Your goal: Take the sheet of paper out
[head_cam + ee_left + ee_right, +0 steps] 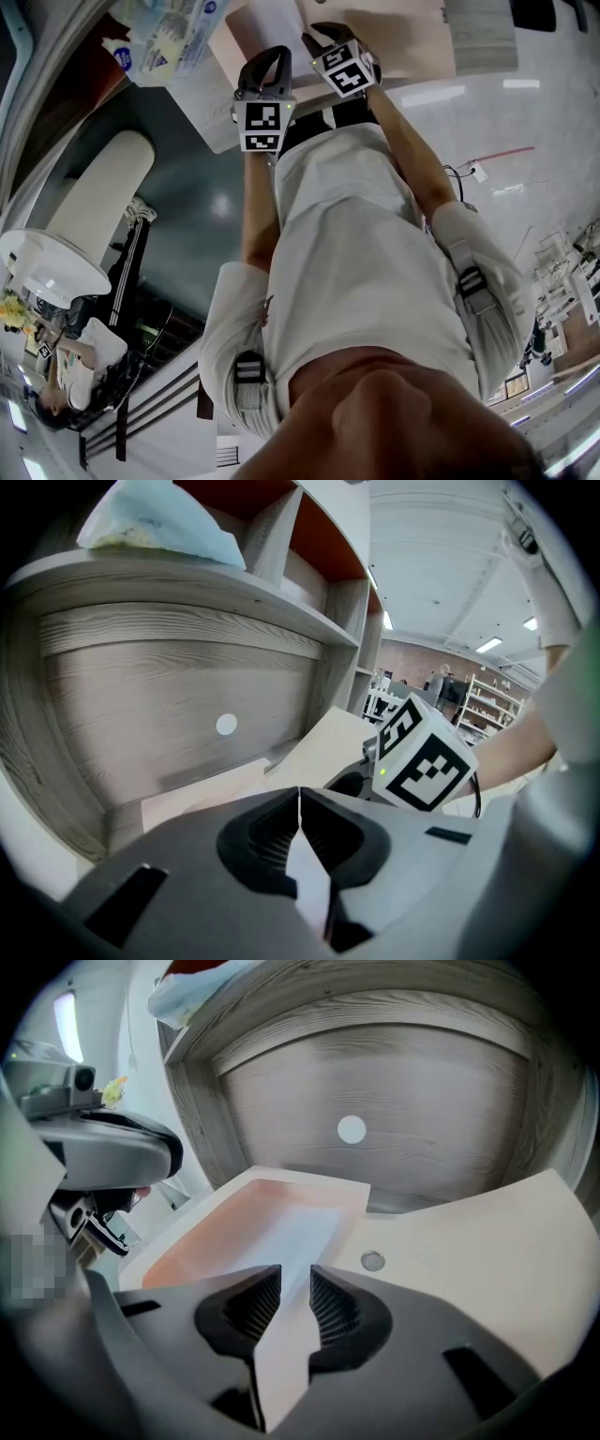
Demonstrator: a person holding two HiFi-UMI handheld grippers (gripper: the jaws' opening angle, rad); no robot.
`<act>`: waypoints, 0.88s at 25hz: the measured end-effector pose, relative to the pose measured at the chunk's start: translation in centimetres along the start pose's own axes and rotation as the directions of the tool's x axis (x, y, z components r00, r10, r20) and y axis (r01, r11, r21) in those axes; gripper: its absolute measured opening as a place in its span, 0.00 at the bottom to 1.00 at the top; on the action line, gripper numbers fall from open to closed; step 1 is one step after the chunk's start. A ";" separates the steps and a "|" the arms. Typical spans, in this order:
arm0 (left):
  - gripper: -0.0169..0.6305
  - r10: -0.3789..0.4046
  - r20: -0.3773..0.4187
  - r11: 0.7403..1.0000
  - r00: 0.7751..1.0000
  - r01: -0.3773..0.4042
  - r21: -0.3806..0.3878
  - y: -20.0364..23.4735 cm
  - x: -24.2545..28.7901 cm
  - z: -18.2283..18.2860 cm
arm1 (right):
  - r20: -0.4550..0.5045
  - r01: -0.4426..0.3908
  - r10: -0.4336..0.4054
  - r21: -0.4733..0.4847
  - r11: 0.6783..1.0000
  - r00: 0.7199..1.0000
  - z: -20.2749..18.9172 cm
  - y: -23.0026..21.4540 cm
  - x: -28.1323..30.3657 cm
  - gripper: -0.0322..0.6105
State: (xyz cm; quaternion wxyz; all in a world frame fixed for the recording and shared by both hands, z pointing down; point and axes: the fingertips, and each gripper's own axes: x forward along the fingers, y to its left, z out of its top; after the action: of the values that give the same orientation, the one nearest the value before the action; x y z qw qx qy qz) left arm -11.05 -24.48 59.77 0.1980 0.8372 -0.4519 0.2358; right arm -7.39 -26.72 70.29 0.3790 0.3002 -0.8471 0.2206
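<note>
Grey wood panel (422, 1082) backs the spot where I'm working, with an open beige case (216, 1218) lying below it. My left hand-held gripper (300, 797) is clenched on the sheet (309, 883), whose edge shows as a thin white line between the jaws. My right hand-held gripper (295, 1277) is released, jaws apart, and the sheet runs between them from inside the case.

The pale shallow tray (309, 1178) is left open from above. Passage beyond is blocked by the grey wood-grain panel (422, 1091) and overhung by the grey wooden shelf (187, 583).
</note>
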 end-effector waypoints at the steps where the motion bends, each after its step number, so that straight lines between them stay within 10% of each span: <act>1: 0.06 0.000 -0.002 1.000 1.000 0.000 0.000 0.0 0.0 0.0 | -0.008 -0.003 0.003 -0.002 1.000 1.000 -0.1 0.1 0.2 0.23; 22: 0.06 0.006 -0.028 1.000 1.000 -0.007 -0.013 0.8 -0.7 -1.2 | -0.133 -0.012 0.012 0.005 1.000 0.991 -2.4 0.3 3.9 0.32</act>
State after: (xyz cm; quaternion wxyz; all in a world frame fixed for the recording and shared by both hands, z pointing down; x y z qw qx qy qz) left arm -12.32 -23.80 60.44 0.2089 0.8311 -0.4532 0.2455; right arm -8.40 -26.40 74.73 0.4328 0.2804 -0.8213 0.2440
